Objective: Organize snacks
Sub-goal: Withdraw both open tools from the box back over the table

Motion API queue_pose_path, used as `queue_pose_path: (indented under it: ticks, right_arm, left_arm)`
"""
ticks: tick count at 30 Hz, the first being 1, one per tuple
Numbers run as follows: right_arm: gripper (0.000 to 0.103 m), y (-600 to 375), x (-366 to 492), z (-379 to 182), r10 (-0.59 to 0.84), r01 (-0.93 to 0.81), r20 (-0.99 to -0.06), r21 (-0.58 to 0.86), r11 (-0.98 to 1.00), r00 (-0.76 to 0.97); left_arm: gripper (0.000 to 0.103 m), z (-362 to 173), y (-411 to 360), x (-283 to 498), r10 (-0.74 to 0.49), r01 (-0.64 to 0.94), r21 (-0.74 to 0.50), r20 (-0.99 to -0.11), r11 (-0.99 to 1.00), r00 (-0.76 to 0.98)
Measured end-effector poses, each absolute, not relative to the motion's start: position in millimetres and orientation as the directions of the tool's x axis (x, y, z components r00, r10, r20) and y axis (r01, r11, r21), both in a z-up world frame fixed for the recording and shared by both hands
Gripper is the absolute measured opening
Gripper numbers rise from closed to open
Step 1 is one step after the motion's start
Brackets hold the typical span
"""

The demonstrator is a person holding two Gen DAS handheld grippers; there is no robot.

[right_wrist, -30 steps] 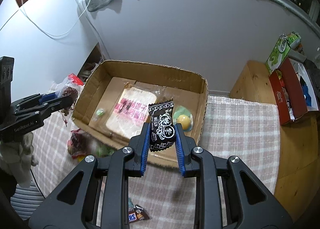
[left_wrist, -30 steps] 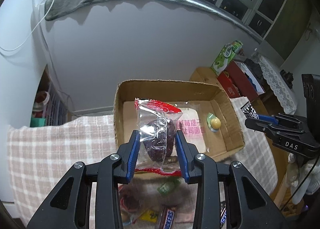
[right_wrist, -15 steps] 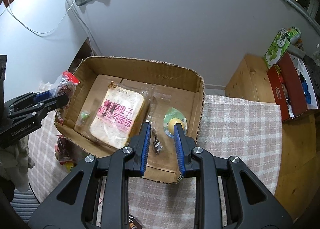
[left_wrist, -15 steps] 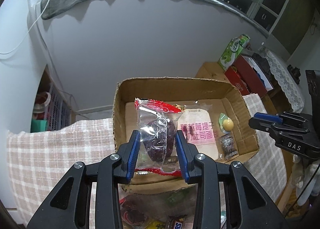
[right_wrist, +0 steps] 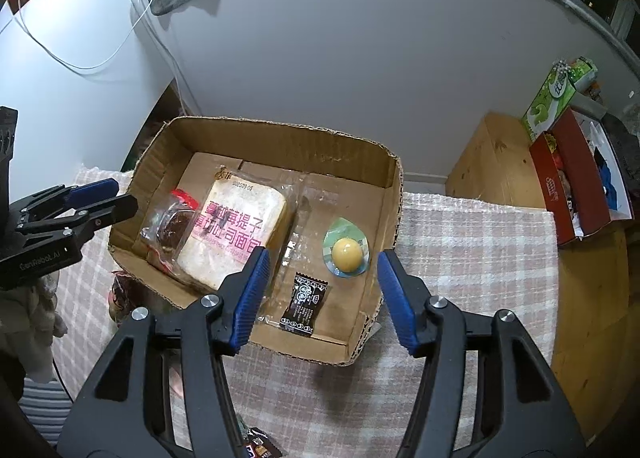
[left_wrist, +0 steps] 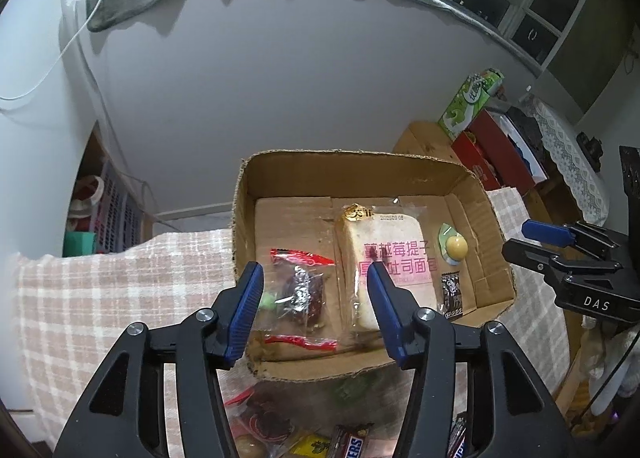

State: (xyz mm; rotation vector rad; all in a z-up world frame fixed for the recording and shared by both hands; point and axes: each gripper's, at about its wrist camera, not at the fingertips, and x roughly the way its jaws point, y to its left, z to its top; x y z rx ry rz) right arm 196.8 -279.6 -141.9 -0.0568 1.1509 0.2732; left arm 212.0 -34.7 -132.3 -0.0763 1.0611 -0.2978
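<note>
While both hand-held grippers [left_wrist: 316, 298] [right_wrist: 322, 290] spread empty, loose snacks [left_wrist: 304, 434] half hidden below.

- Your box [right_wrist: 394, 193] is plain brown cardboard.
- Your cloth [right_wrist: 472, 258] underneath is checked pink and white.
- Your bread pack [right_wrist: 232, 234] carries pink lettering.
- Your small packet [right_wrist: 305, 304] is black with white print.
- Your gripper pads [right_wrist: 252, 294] are blue on black arms.

Both jaws opened, dropping snacks into box [left_wrist: 460, 185].
</note>
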Motion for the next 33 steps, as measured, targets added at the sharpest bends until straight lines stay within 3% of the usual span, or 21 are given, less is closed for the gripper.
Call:
queue_pose_path:
  ticks: [19,33]
  right_arm:
    - [0.058,-270.5,138.7,-130.5,0.251,-0.291,-0.906,0.152,0.945,0.341]
    - [0.058,-286.6,62.0,-160.1,0.229,-0.215,-0.945,0.179,0.960,0.235]
  left_arm:
    - [0.053,-100.4,16.2,157.3,-0.306,0.153,-0.266,-0.803,0.952,0.511]
    - [0.053,-127.8,52.6,92.4,-0.280,0.059,-0.286,-0.841,0.956,0.464]
